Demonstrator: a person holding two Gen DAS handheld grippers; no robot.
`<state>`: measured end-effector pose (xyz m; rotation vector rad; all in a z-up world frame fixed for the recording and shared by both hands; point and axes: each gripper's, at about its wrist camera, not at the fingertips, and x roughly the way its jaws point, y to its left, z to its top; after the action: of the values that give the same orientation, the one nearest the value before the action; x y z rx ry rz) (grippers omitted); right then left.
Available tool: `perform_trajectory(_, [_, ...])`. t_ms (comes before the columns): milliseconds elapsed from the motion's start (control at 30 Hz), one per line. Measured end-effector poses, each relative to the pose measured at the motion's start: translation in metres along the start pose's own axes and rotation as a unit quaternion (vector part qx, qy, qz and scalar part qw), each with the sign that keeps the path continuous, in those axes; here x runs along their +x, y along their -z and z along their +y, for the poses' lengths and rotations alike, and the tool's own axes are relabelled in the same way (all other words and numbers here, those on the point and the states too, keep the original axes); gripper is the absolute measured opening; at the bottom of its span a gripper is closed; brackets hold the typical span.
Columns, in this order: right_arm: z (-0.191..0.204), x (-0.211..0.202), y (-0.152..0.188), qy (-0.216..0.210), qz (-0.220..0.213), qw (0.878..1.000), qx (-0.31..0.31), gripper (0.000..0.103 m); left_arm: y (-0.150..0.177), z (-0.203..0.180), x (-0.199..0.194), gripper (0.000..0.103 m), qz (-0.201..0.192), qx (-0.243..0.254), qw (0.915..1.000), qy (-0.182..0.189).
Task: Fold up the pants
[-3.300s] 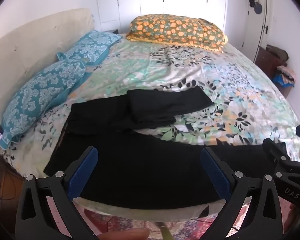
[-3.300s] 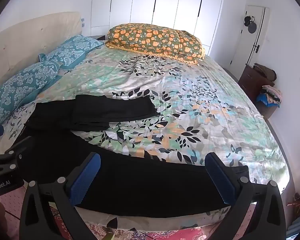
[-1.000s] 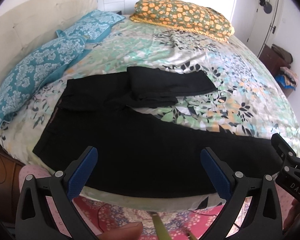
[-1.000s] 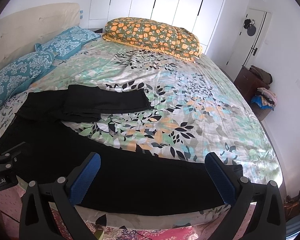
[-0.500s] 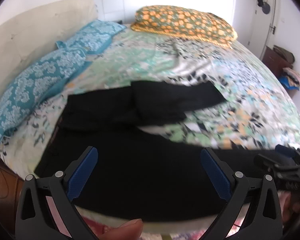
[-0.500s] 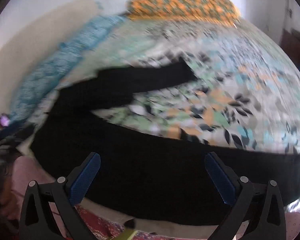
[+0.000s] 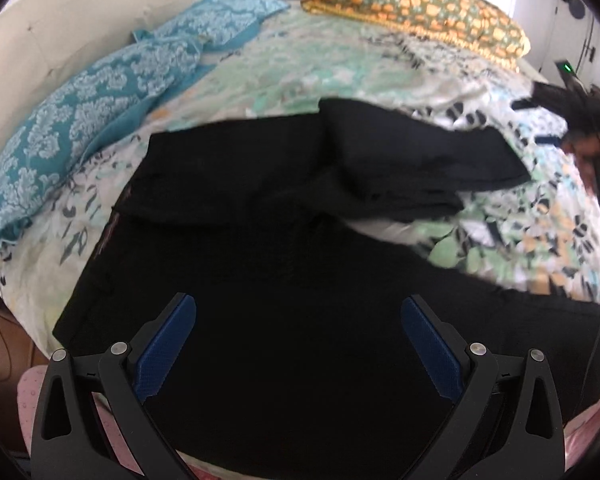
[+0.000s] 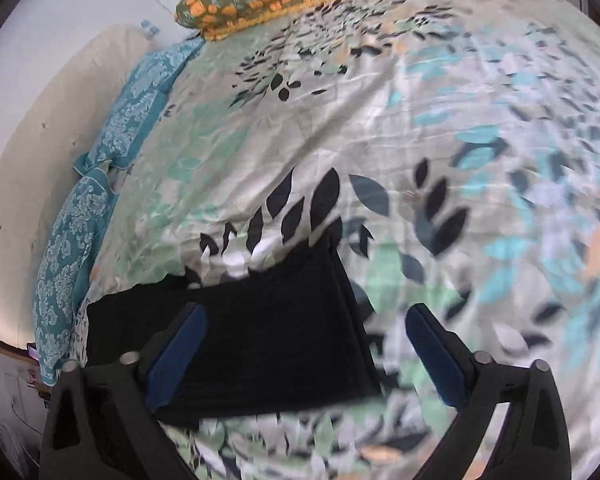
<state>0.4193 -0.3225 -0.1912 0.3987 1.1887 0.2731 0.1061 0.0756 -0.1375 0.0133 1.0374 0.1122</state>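
Note:
Black pants (image 7: 284, 280) lie on the floral bedsheet (image 7: 340, 60). One leg runs along the near edge; the other leg (image 7: 412, 160) is folded back on itself. My left gripper (image 7: 298, 308) hovers open over the near leg by the waist, nothing between its blue pads. In the right wrist view my right gripper (image 8: 306, 316) hangs over the folded leg's end (image 8: 276, 332). Its jaws are closing, the cloth lies below them, and the pads do not press on it. It also shows blurred at the far right (image 7: 572, 116) of the left wrist view.
Two teal patterned pillows (image 7: 84, 120) lean along the cream headboard (image 7: 60, 20) on the left. An orange floral pillow (image 7: 416, 0) lies at the far side. A pink rug (image 7: 28, 392) shows below the bed's near edge. Open sheet (image 8: 480, 160) spreads right of the folded leg.
My left gripper has dropped closer to the pants. My right gripper has swung from the near bed edge to above the folded leg's end, tilting down toward it.

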Motion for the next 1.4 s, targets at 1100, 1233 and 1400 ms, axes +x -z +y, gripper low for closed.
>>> perform_trajectory(1100, [-0.230, -0.131, -0.013, 0.249, -0.113, 0.961, 0.034, 0.053, 0.009, -0.086, 0.028, 0.102, 0.067, 0.083, 0.9939, 0.026])
perform_trajectory(1233, [-0.275, -0.147, 0.019, 0.190, -0.100, 0.968, 0.129, 0.053, 0.008, -0.076, 0.034, 0.102, 0.064, 0.071, 0.9953, 0.015])
perform_trajectory(1400, [-0.292, -0.136, 0.044, 0.111, -0.098, 0.971, 0.187, 0.053, 0.011, -0.065, 0.046, 0.102, 0.076, 0.048, 0.9959, 0.001])
